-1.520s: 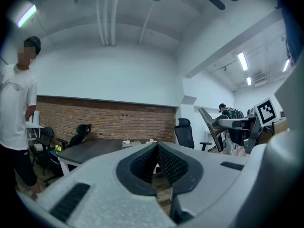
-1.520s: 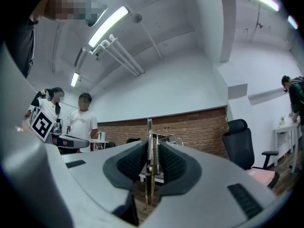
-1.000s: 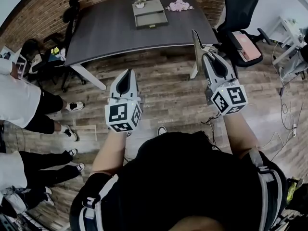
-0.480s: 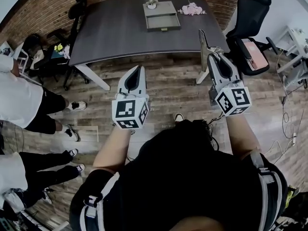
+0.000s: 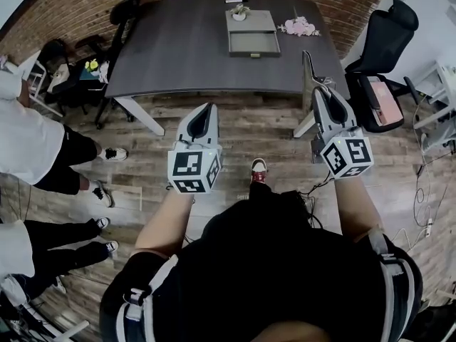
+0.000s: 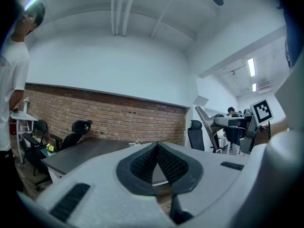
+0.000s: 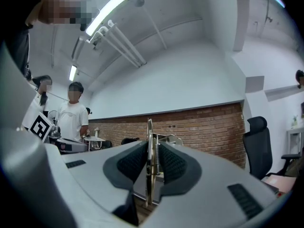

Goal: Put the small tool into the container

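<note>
Both grippers have moved nearer the dark table (image 5: 178, 48) in the last second as I walk up. My left gripper (image 5: 206, 109) has its jaws together on nothing. The grey container (image 5: 252, 44) waits on the table's far side. My right gripper (image 5: 320, 91) is clamped on the small tool (image 7: 149, 161), so I judge the approach is nearly done and the drop-off remains.
</note>
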A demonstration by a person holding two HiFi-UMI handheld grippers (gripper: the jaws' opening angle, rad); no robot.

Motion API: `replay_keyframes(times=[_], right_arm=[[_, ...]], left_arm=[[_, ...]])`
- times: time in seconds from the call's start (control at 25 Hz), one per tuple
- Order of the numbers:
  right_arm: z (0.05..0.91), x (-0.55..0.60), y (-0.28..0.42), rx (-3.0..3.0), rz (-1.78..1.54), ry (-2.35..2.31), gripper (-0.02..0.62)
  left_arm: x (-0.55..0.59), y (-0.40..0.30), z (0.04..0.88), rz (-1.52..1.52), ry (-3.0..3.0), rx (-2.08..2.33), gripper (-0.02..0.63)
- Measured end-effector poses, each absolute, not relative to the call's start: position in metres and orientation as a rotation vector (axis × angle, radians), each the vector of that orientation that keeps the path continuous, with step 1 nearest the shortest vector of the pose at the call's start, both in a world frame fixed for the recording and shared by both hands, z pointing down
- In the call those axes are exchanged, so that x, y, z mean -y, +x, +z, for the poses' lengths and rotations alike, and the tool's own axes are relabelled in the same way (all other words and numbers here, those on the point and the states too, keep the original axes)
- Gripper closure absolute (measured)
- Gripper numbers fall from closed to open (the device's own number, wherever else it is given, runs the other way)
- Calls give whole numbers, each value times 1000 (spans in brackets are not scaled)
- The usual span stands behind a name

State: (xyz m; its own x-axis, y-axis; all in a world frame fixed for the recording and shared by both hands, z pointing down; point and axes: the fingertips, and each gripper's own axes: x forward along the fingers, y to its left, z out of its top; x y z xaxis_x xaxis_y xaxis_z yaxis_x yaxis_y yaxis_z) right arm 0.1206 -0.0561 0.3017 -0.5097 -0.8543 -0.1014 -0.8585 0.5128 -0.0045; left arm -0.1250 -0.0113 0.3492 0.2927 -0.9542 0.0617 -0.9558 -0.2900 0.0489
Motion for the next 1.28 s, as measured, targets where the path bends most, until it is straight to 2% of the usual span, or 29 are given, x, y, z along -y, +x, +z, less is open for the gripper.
replay_keyframes(times=[0.72, 1.28], right_arm=[[332, 163, 163, -2630, -48, -1517, 514], [333, 227, 158, -2642, -53, -1471, 514]], left_arm=[[117, -97, 366, 106, 2434, 1839, 598], [181, -94, 369, 109, 2418, 1855, 598]])
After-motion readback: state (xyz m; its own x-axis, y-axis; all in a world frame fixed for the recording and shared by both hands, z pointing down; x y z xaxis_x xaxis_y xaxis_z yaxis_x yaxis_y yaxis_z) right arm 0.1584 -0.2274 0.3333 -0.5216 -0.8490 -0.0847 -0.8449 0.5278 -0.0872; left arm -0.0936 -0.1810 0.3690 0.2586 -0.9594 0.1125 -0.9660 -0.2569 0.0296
